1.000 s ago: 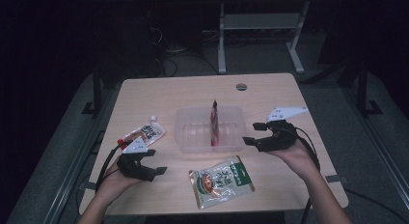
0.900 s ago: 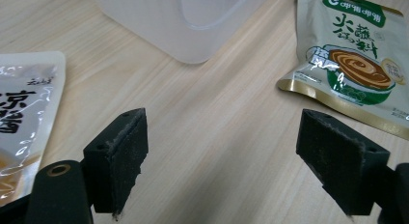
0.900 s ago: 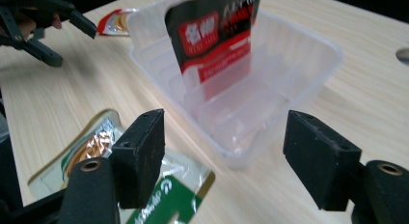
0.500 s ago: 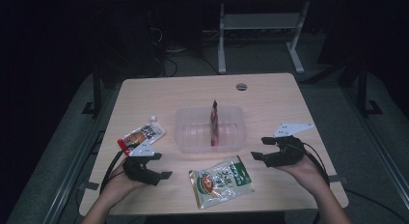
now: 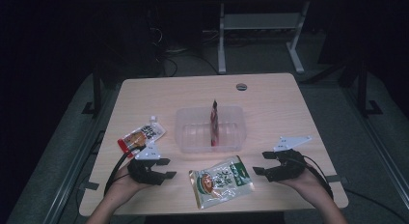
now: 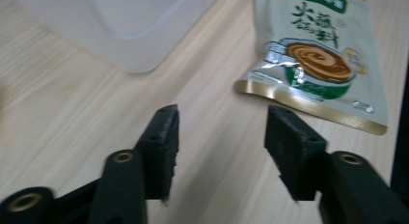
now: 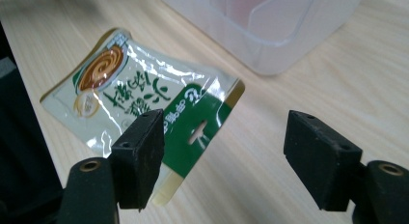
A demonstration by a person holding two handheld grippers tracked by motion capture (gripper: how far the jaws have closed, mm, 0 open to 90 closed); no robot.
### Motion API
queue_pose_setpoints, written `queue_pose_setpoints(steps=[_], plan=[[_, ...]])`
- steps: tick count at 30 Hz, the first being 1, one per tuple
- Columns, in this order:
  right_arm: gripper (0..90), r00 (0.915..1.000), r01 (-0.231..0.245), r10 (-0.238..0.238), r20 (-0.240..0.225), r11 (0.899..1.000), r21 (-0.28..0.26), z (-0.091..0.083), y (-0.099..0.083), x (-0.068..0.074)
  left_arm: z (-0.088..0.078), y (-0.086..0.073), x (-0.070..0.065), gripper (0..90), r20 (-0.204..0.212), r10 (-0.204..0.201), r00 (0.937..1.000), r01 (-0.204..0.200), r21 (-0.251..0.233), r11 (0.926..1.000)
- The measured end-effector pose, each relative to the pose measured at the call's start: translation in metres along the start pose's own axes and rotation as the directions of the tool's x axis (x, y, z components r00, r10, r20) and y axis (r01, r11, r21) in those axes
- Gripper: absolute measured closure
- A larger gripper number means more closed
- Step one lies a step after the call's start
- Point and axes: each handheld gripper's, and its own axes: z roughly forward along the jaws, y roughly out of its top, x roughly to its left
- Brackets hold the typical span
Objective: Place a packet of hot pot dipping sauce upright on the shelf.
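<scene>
With both the left gripper [image 5: 167, 168] and right gripper [image 5: 260, 162] spread and empty, the flat green pouch [image 5: 221, 181] at lower centre risked sliding away unpinched.

My left hand [image 5: 126, 179] holds the black two-jaw left gripper [image 5: 165, 168] low over the pale wooden table [image 5: 270, 98], at its near left edge; its jaws have just been closing, nothing between them. My right hand [image 5: 305, 178] holds the black right gripper [image 5: 264, 163] near that table's right edge, jaws apart and empty.
</scene>
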Motion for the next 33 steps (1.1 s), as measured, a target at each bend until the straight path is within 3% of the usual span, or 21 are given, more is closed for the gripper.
queue_pose_setpoints(steps=[3, 5, 9, 11, 12, 13, 18, 20, 21, 22, 24, 25, 26, 28, 29, 31, 32, 33], plan=[[30.2, 1.0, -0.003, 0.003, -0.001, 1.0, 0.006, 0.001, 0.0, 0.0, -0.006, -0.002, 0.008, 55.3, -0.032, -0.014, 0.9994, 0.014, 0.003, 0.9999], [30.2, 1.0, -0.005, 0.005, -0.007, 1.0, 0.002, 0.001, 0.001, 0.0, -0.016, -0.006, 0.021, 60.5, -0.087, -0.028, 0.9958, 0.028, 0.001, 0.9996], [30.2, 1.0, 0.001, -0.001, -0.009, 1.0, 0.005, 0.002, 0.0, -0.002, -0.027, -0.009, 0.04, 71.3, -0.151, -0.052, 0.9872, 0.053, 0.008, 0.9985], [30.3, 1.0, -0.003, 0.003, -0.009, 1.0, 0.005, 0.003, -0.001, -0.004, -0.031, -0.011, 0.05, 67.3, -0.188, -0.056, 0.9805, 0.058, 0.004, 0.9983], [30.3, 0.9998, -0.017, 0.017, -0.012, 1.0, 0.011, 0.003, -0.001, -0.003, -0.031, -0.011, 0.05, 64.7, -0.188, -0.056, 0.9805, 0.058, 0.004, 0.9983], [30.4, 0.9998, -0.016, 0.016, -0.011, 1.0, 0.01, 0.003, -0.001, -0.004, -0.033, -0.013, 0.061, 63.4, -0.229, -0.058, 0.9717, 0.062, 0.012, 0.998], [30.3, 0.9999, -0.009, 0.01, -0.01, 1.0, 0.01, 0.003, -0.003, -0.005, -0.038, -0.018, 0.088, 58.9, -0.289, -0.087, 0.9533, 0.092, 0.001, 0.9958], [30.4, 0.9996, -0.027, 0.027, -0.009, 1.0, 0.014, 0.002, -0.004, -0.005, -0.04, -0.018, 0.101, 54.3, -0.273, -0.106, 0.9563, 0.108, -0.009, 0.9941], [30.4, 0.9996, -0.027, 0.027, -0.009, 1.0, 0.014, 0.002, -0.004, -0.005, -0.04, -0.018, 0.101, 50.0, -0.273, -0.106, 0.9563, 0.108, -0.009, 0.9941], [30.4, 0.9996, -0.027, 0.027, -0.007, 1.0, 0.014, 0.002, -0.004, -0.006, -0.04, -0.018, 0.107, 50.0, -0.275, -0.106, 0.9556, 0.11, -0.003, 0.9939], [30.6, 0.9996, -0.028, 0.028, -0.005, 1.0, 0.006, 0.001, -0.004, -0.007, -0.036, -0.019, 0.123, 39.1, -0.287, -0.109, 0.9518, 0.114, 0.002, 0.9934], [30.6, 0.9993, -0.036, 0.037, -0.005, 0.999, 0.008, 0.0, -0.004, -0.006, -0.036, -0.019, 0.123, 35.2, -0.287, -0.109, 0.9518, 0.114, 0.002, 0.9934], [30.6, 0.9993, -0.038, 0.038, -0.006, 0.999, 0.008, 0.0, -0.004, -0.007, -0.03, -0.02, 0.133, 30.4, -0.274, -0.116, 0.9549, 0.125, 0.018, 0.992], [30.6, 0.9992, -0.038, 0.038, -0.007, 0.999, 0.009, 0.0, -0.004, -0.007, -0.027, -0.021, 0.138, 26.9, -0.269, -0.116, 0.9562, 0.128, 0.027, 0.9913], [30.7, 0.9993, -0.037, 0.037, -0.006, 0.999, 0.011, 0.001, -0.005, -0.007, -0.023, -0.023, 0.145, 21.1, -0.259, -0.12, 0.9582, 0.13, 0.02, 0.9913], [30.6, 0.9991, -0.042, 0.042, -0.006, 0.999, 0.013, 0.001, -0.006, -0.008, -0.019, -0.026, 0.152, 17.7, -0.243, -0.125, 0.962, 0.132, 0.016, 0.9911], [30.7, 0.9989, -0.046, 0.046, -0.009, 0.999, 0.014, 0.001, -0.006, -0.008, -0.017, -0.028, 0.156, 15.6, -0.231, -0.112, 0.9666, 0.125, 0.045, 0.9911], [30.7, 0.9989, -0.046, 0.046, -0.01, 0.999, 0.014, 0.001, -0.006, -0.008, -0.014, -0.03, 0.159, 13.7, -0.242, -0.111, 0.964, 0.13, 0.064, 0.9894]])
